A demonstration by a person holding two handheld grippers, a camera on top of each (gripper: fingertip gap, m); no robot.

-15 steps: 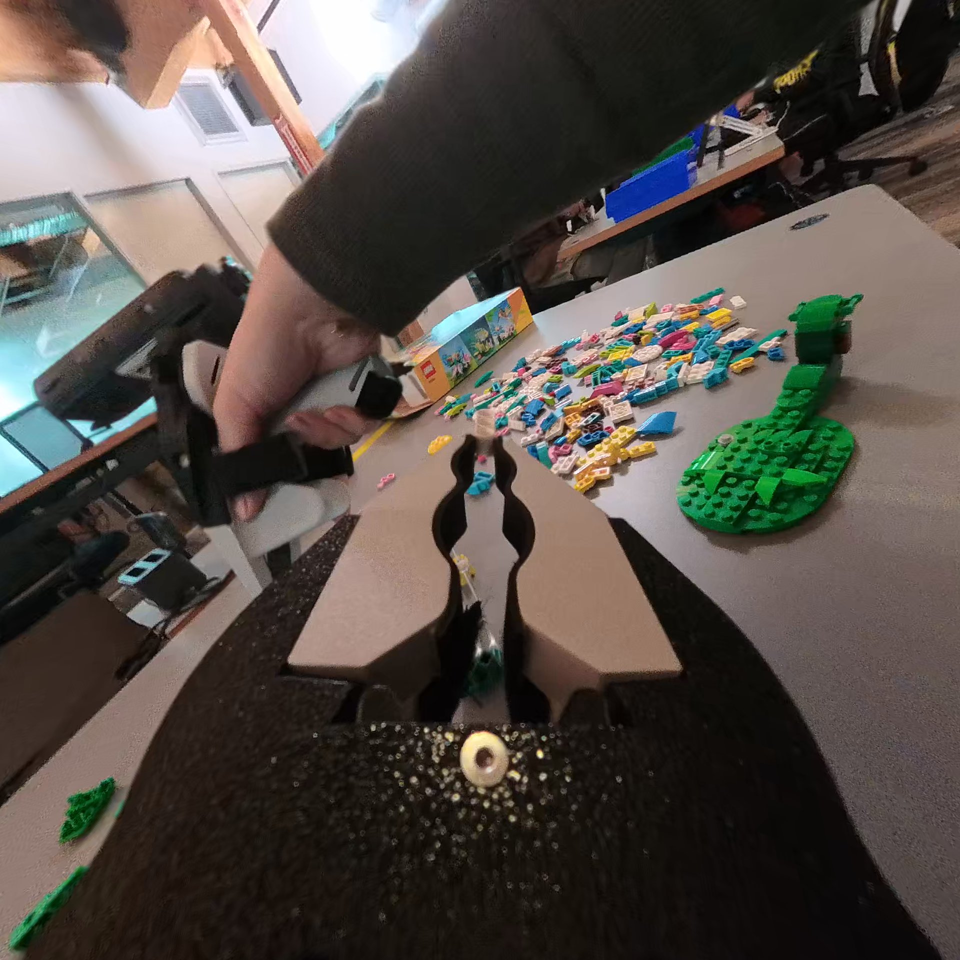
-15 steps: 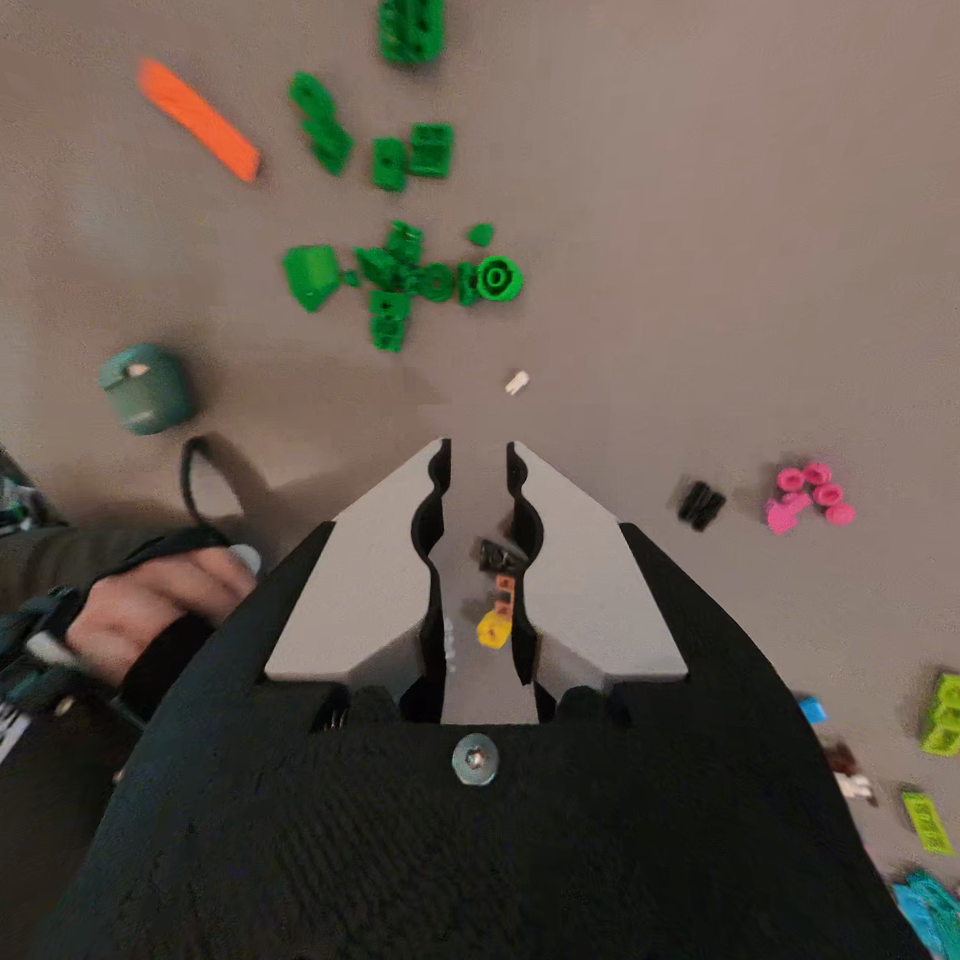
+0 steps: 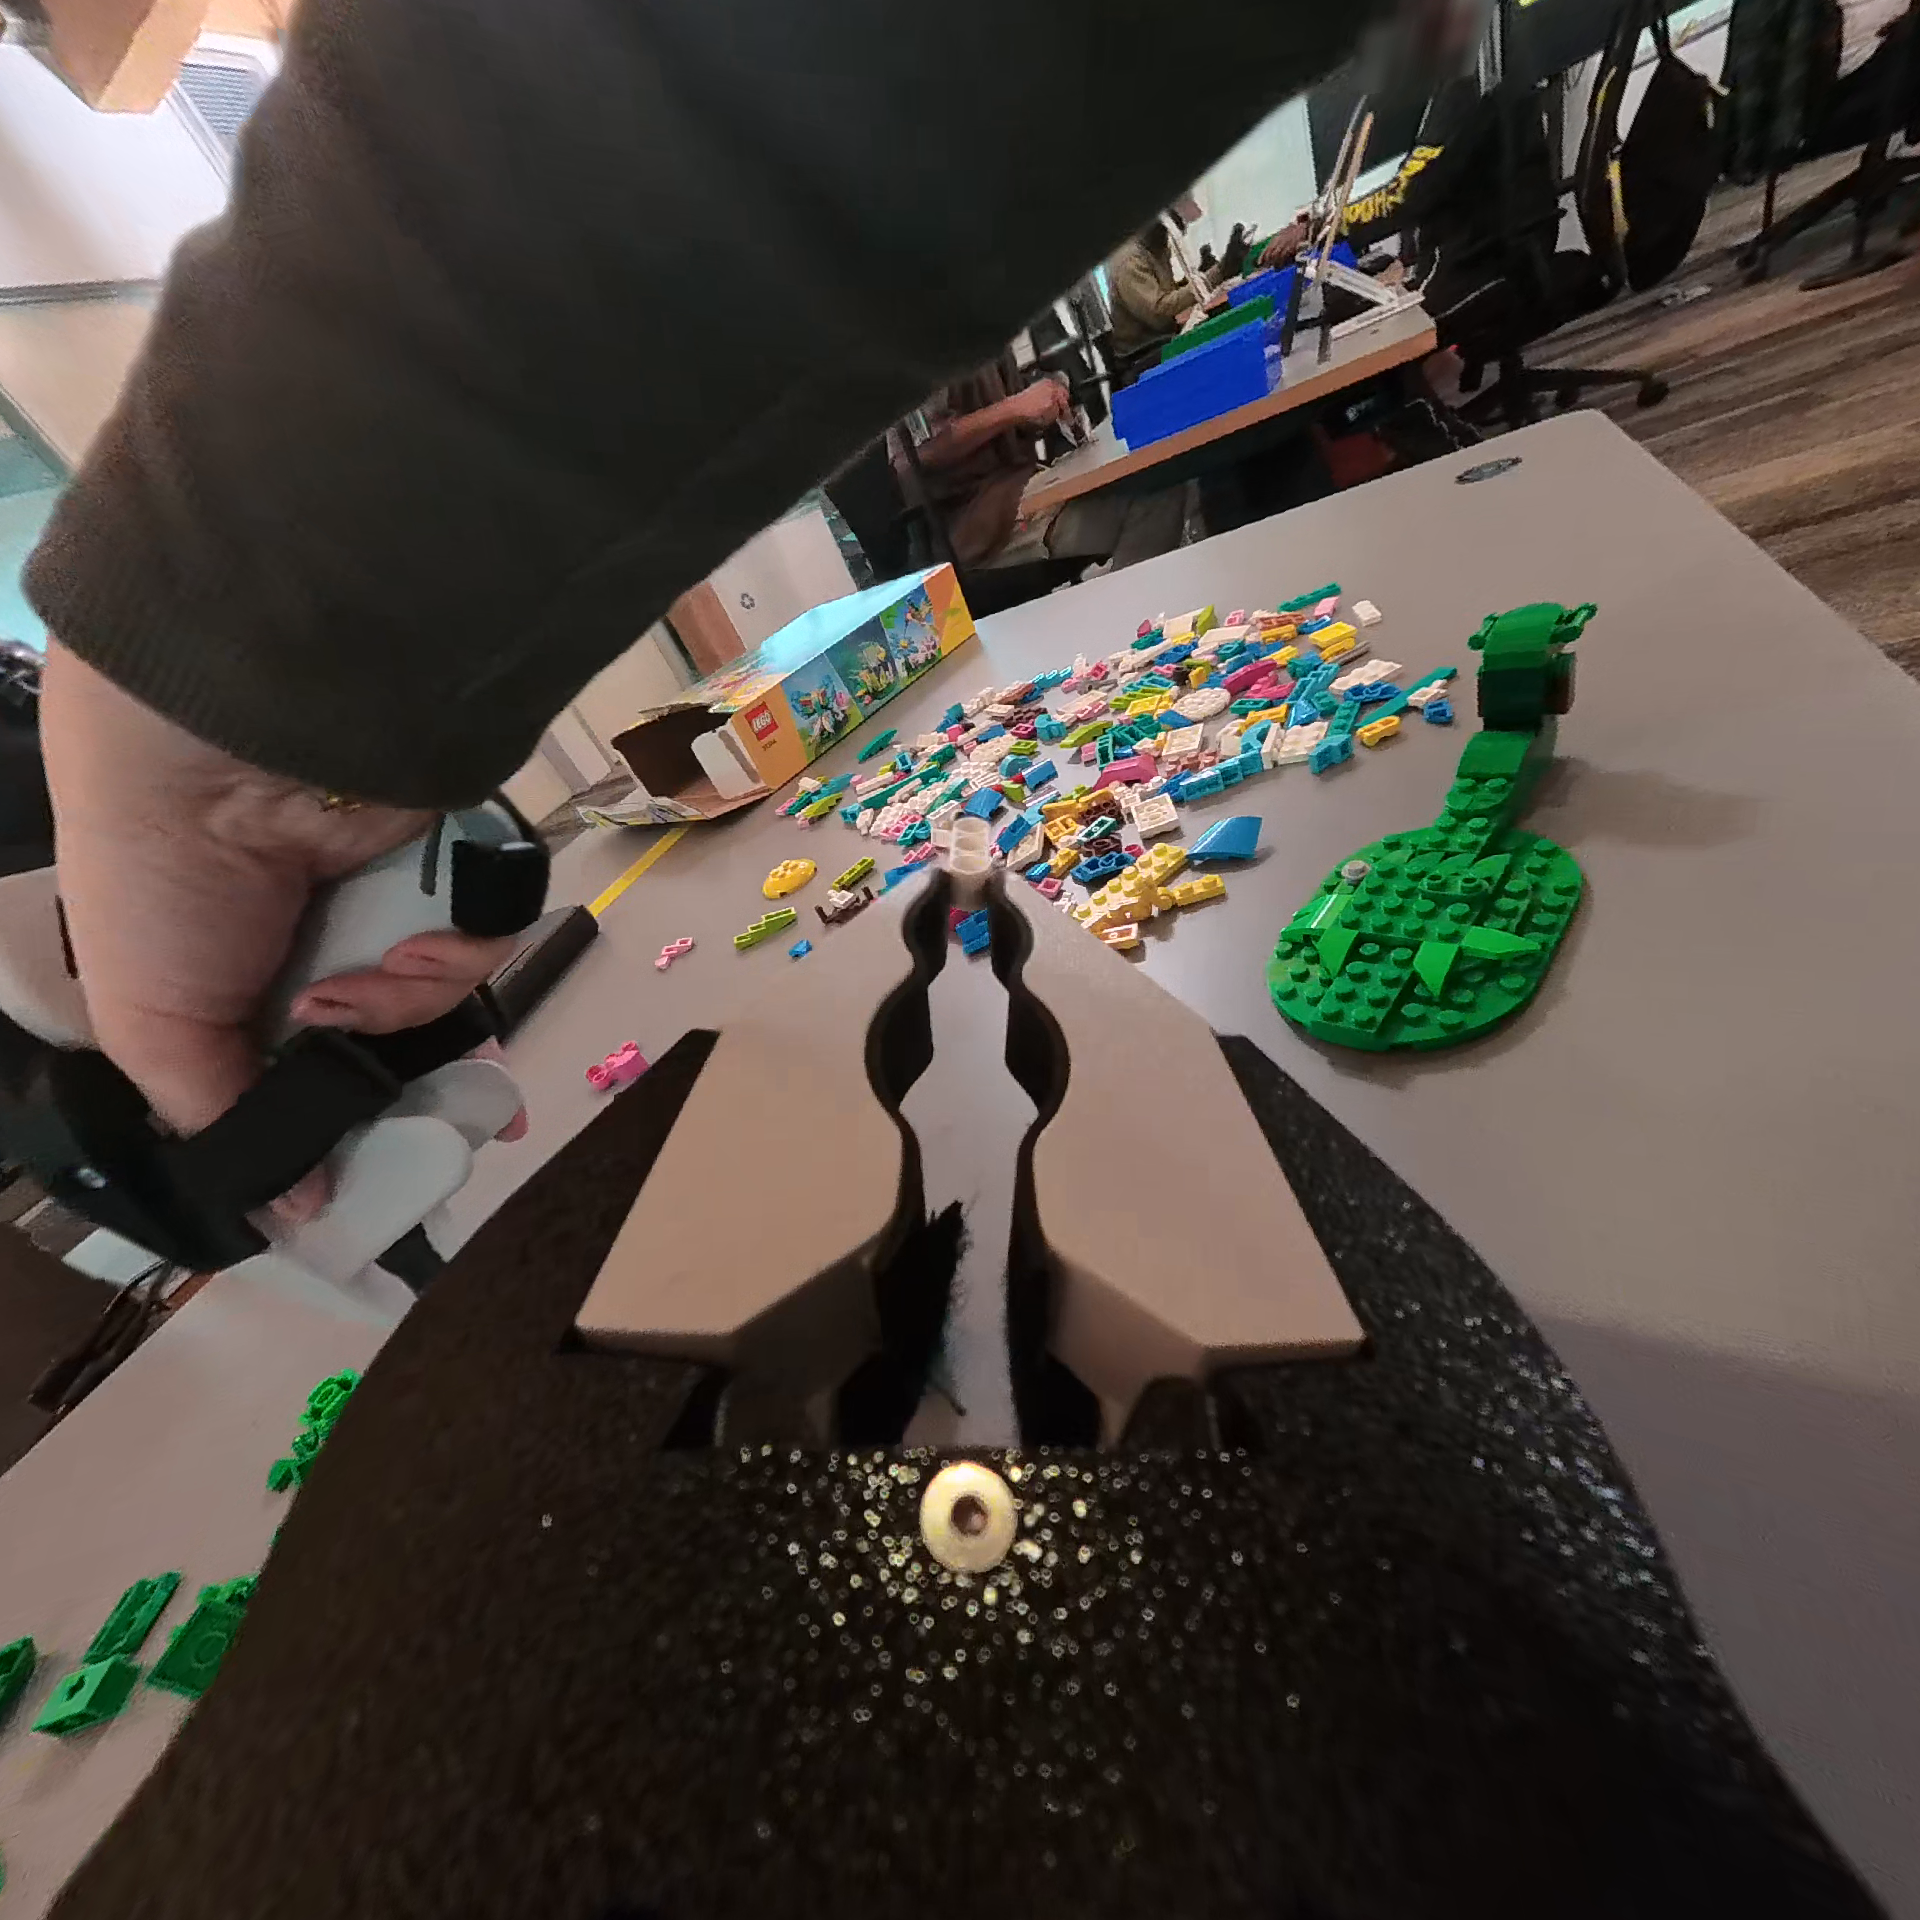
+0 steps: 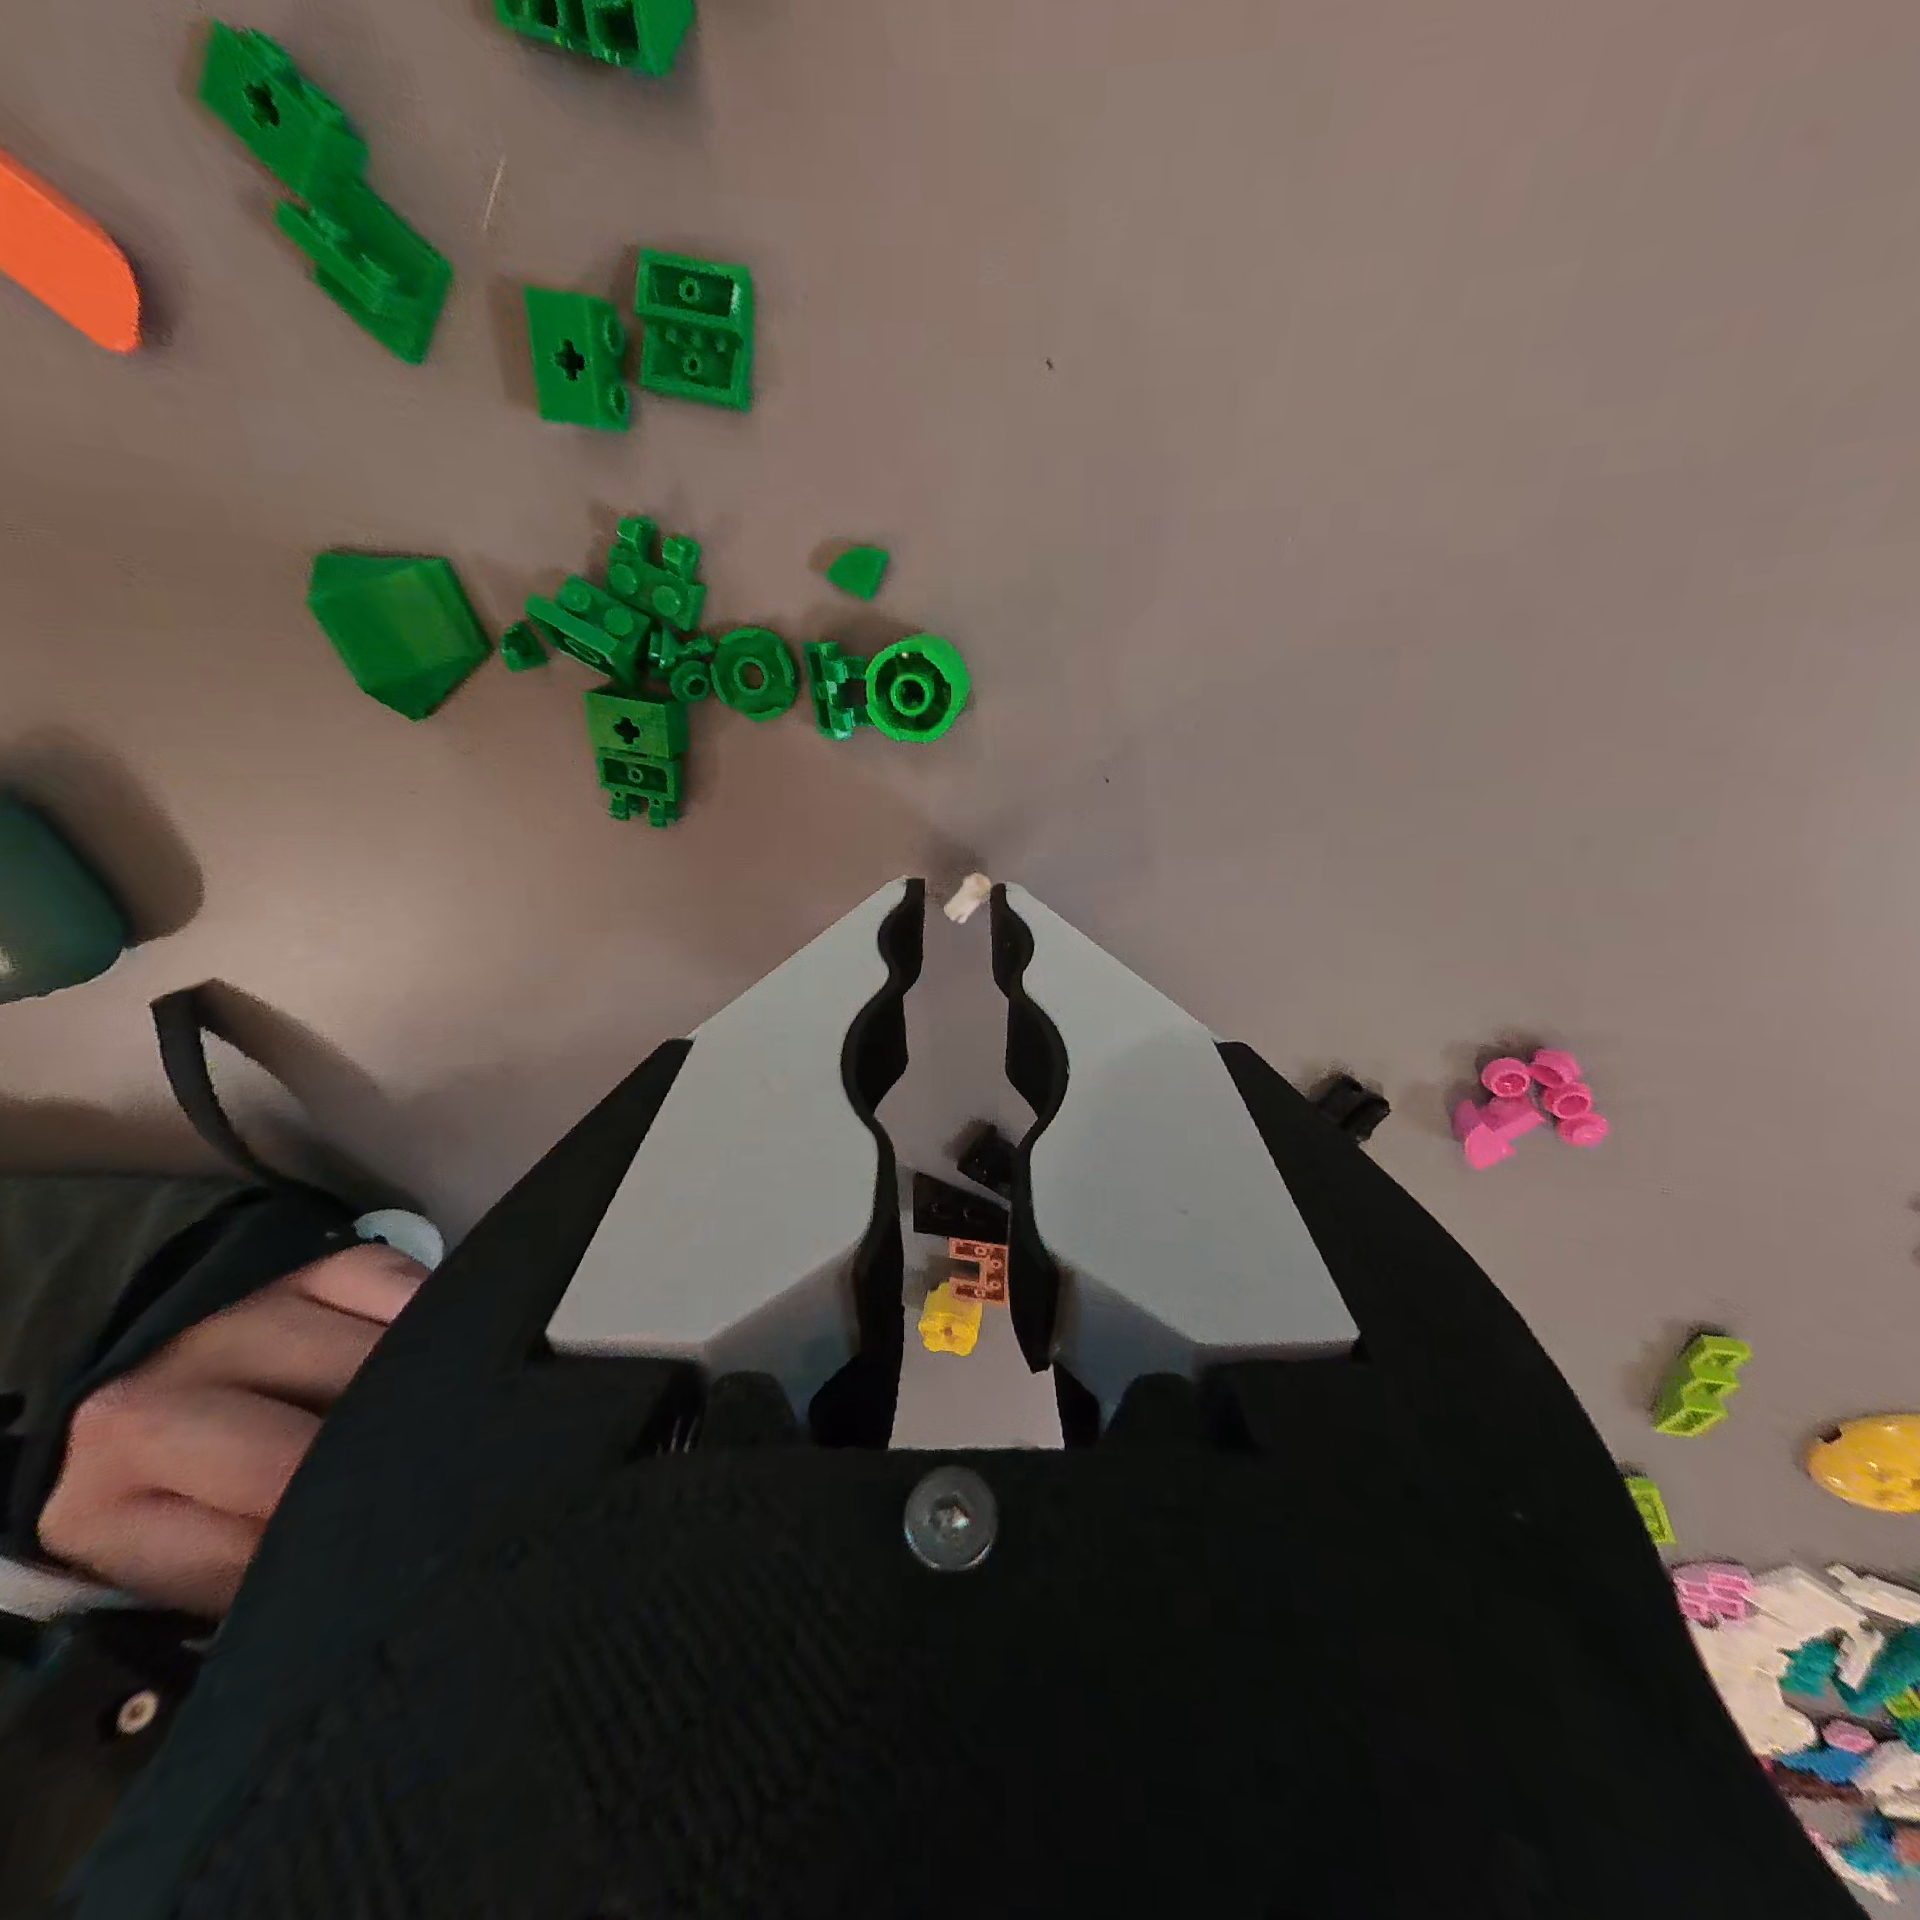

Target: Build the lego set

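Partly built only: green base with rising stem standing on the worktop, colourful loose bricks and green pieces not yet added. Left tool held low, level, pinching a small white piece. Right tool pointing straight down, slightly parted around a tiny white peg, not clamped.

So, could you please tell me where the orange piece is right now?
In the right wrist view, the orange piece lies on the grey table at the far upper-left edge, left of the scattered green bricks.
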